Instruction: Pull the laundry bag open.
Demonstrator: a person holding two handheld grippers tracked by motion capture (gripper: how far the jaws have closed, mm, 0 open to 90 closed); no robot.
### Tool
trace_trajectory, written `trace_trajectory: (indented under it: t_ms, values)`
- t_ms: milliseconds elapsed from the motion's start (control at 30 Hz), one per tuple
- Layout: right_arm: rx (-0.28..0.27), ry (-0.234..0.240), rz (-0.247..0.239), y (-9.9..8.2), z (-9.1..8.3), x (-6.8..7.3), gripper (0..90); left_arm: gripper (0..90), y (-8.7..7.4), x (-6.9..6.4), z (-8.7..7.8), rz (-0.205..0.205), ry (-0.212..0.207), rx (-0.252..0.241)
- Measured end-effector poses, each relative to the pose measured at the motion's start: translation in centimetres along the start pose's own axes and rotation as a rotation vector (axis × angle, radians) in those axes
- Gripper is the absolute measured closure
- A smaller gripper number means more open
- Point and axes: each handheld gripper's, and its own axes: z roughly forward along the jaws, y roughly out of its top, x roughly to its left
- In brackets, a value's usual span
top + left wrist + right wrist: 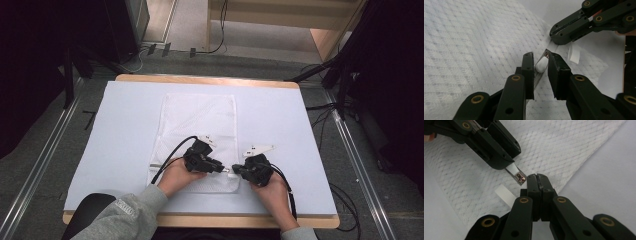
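A small white plug with a metal-tipped end (542,64) lay between the jaws of the left gripper (541,65), above the near right corner of a white textured cloth (200,120). In the left gripper view a narrow gap showed beside the plug, so the jaws looked loosened rather than pressed on it; whether they still bore on it could not be told for certain. In the right gripper view the plug's tip (518,176) stuck out of that gripper (506,161), pointing at the right gripper (539,180) just beside it.

The right gripper was clenched, its two black jaws flat together; the left gripper view showed them (560,35) on the cloth's edge. A small white ribbed tag (505,194) lay at that edge, near both grippers.

From above, both grippers (202,157) (256,169) sat tip to tip over the cloth's near right corner, each held in a hand. The cloth lay flat on a white table top (125,130) with a wooden rim.
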Motion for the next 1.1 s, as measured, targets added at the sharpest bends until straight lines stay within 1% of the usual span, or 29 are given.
trace_trajectory:
  t_ms: [67, 167, 200, 233, 367, 400, 433, 567, 667, 733, 800, 833, 900, 1033, 1067, 1100]
  values:
    - [0.0, -0.001, 0.004, 0.0, 0.0, 0.0, 90.0, 76.3, 0.0, -0.1, 0.2, 0.0, -0.013, -0.001]
    - [0.0, -0.001, 0.001, 0.0, 0.0, 0.0, 90.0, 76.6, -0.1, -0.2, 0.3, 0.009, -0.01, -0.001]
    - [0.0, 0.0, 0.004, 0.0, 0.0, 0.0, 90.0, 76.9, -0.2, -0.1, 0.3, 0.004, -0.02, -0.003]
    - [-0.001, 0.002, 0.004, -0.1, 0.0, 0.0, 90.0, 77.0, -0.2, -0.2, 0.3, -0.005, -0.02, -0.009]
    - [-0.001, 0.002, 0.003, -0.1, 0.0, 0.0, 90.0, 78.5, -0.3, -0.3, 0.3, -0.006, -0.04, -0.008]
    - [-0.002, 0.002, 0.003, -0.1, 0.0, 0.0, 90.0, 78.5, -0.4, -0.4, 0.3, -0.006, -0.042, -0.006]
    - [-0.002, 0.001, 0.004, -0.1, 0.0, 0.0, 90.0, 78.5, -0.4, -0.5, 0.4, 0.005, -0.043, 0.003]
    - [-0.001, 0.004, 0.008, -0.1, 0.0, 0.0, 90.0, 79.3, -0.4, -0.6, 0.7, 0.001, -0.047, -0.011]
    - [-0.002, 0.0, 0.006, -0.1, 0.0, 0.0, 90.0, 81.5, -0.4, -0.6, 1.0, 0.01, -0.048, -0.025]
    - [-0.002, 0.003, 0.006, -0.1, 0.0, 0.0, 90.0, 82.3, -0.5, -0.8, 1.1, 0.026, -0.036, -0.031]
    - [0.002, 0.004, 0.0, 0.0, 0.0, 0.0, 90.0, 84.5, -0.4, -0.9, 1.2, 0.033, -0.021, -0.032]
    - [0.002, 0.002, 0.003, 0.0, 0.0, 0.1, 90.0, 85.6, -0.4, -0.9, 1.2, 0.023, -0.026, -0.036]
    - [0.003, 0.002, 0.002, 0.0, 0.0, 0.1, 90.0, 86.9, -0.4, -0.7, 1.2, 0.017, -0.036, -0.037]
    - [-0.003, 0.009, 0.001, -0.1, 0.0, 0.0, 90.0, 87.5, -0.3, -0.4, 1.2, -0.013, -0.055, -0.033]
    - [-0.006, 0.009, -0.002, -0.1, 0.0, 0.0, 90.0, 87.6, -0.3, -0.3, 1.2, -0.016, -0.067, -0.029]
    - [-0.01, 0.011, -0.007, -0.2, 0.0, 0.0, 90.0, 87.7, -0.2, -0.2, 1.2, -0.033, -0.071, -0.03]
